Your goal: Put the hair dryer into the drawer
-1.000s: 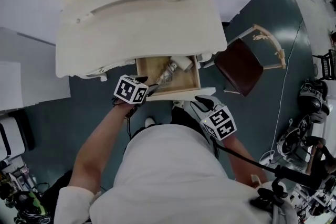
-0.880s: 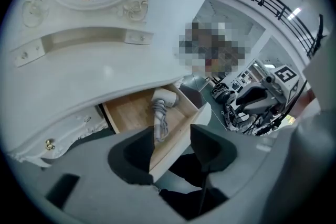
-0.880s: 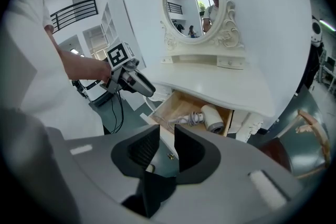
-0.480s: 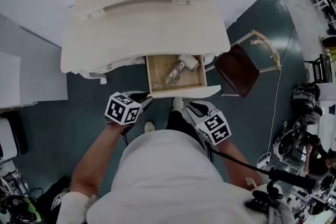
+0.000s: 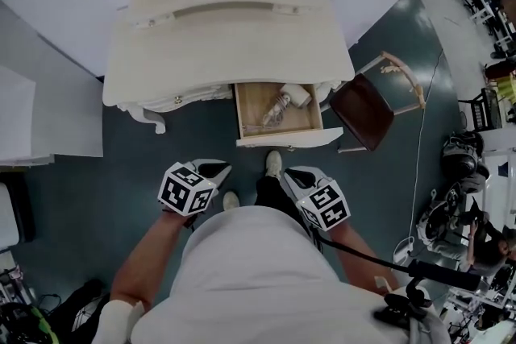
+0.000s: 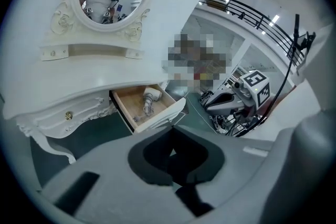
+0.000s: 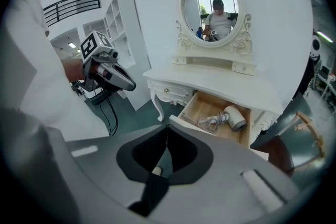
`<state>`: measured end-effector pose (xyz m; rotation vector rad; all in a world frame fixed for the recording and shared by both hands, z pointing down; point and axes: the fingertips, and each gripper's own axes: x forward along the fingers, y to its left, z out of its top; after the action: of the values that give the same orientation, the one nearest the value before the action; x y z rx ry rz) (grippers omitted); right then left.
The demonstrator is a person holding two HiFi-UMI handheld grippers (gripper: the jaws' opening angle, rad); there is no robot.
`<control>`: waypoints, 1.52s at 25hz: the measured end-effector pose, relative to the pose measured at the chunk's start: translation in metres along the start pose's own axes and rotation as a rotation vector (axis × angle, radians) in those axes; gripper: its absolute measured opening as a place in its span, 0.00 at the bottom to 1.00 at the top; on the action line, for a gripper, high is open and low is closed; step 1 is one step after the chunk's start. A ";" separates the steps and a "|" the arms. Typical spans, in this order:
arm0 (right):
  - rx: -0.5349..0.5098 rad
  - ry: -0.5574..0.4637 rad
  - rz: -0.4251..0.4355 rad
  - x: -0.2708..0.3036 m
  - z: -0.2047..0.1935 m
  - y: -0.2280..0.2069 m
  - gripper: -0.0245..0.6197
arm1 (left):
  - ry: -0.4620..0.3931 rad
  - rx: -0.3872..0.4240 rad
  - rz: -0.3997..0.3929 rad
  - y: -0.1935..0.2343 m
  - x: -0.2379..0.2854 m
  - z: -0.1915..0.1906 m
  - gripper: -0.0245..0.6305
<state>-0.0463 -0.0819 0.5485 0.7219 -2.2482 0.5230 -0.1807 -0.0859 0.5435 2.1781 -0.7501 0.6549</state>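
Left gripper (image 5: 224,167), right gripper (image 5: 291,172) closed, empty — hair dryer (image 5: 293,97) ahead in drawer (image 5: 290,139).

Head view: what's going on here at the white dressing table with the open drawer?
A person stands at the cream-white carved dressing table, a two-jaw gripper in each hand. Its light wooden drawer is open, and the white hair dryer with its coiled cord lies inside. The left gripper and right gripper are both shut and empty, held near the person's body, clear of the drawer. The drawer is not yet closed.
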 end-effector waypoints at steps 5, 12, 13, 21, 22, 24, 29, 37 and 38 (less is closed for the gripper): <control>-0.012 -0.006 0.005 0.001 -0.001 0.030 0.04 | -0.021 0.001 -0.012 -0.011 -0.022 -0.021 0.04; -0.042 0.006 0.026 -0.001 -0.009 0.064 0.04 | -0.059 -0.010 -0.023 -0.025 -0.045 -0.043 0.04; -0.046 0.006 0.028 -0.001 -0.009 0.068 0.04 | -0.064 -0.011 -0.021 -0.027 -0.048 -0.046 0.04; -0.063 -0.002 0.035 -0.002 -0.013 0.091 0.04 | -0.062 0.006 -0.016 -0.037 -0.062 -0.066 0.04; -0.063 0.000 0.037 -0.002 -0.015 0.094 0.04 | -0.062 0.005 -0.018 -0.039 -0.062 -0.068 0.04; -0.062 0.004 0.043 -0.003 -0.018 0.099 0.04 | -0.062 0.005 -0.023 -0.042 -0.063 -0.070 0.04; -0.068 0.004 0.043 -0.005 -0.021 0.103 0.04 | -0.067 0.006 -0.034 -0.049 -0.064 -0.072 0.04; -0.065 -0.008 0.028 -0.014 -0.028 0.107 0.04 | -0.064 0.034 -0.037 -0.064 -0.065 -0.074 0.04; -0.066 -0.009 0.028 -0.014 -0.028 0.108 0.04 | -0.062 0.038 -0.036 -0.064 -0.065 -0.075 0.04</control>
<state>-0.0916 0.0209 0.5405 0.6610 -2.2756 0.4579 -0.1986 0.0275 0.5166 2.2500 -0.7340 0.5901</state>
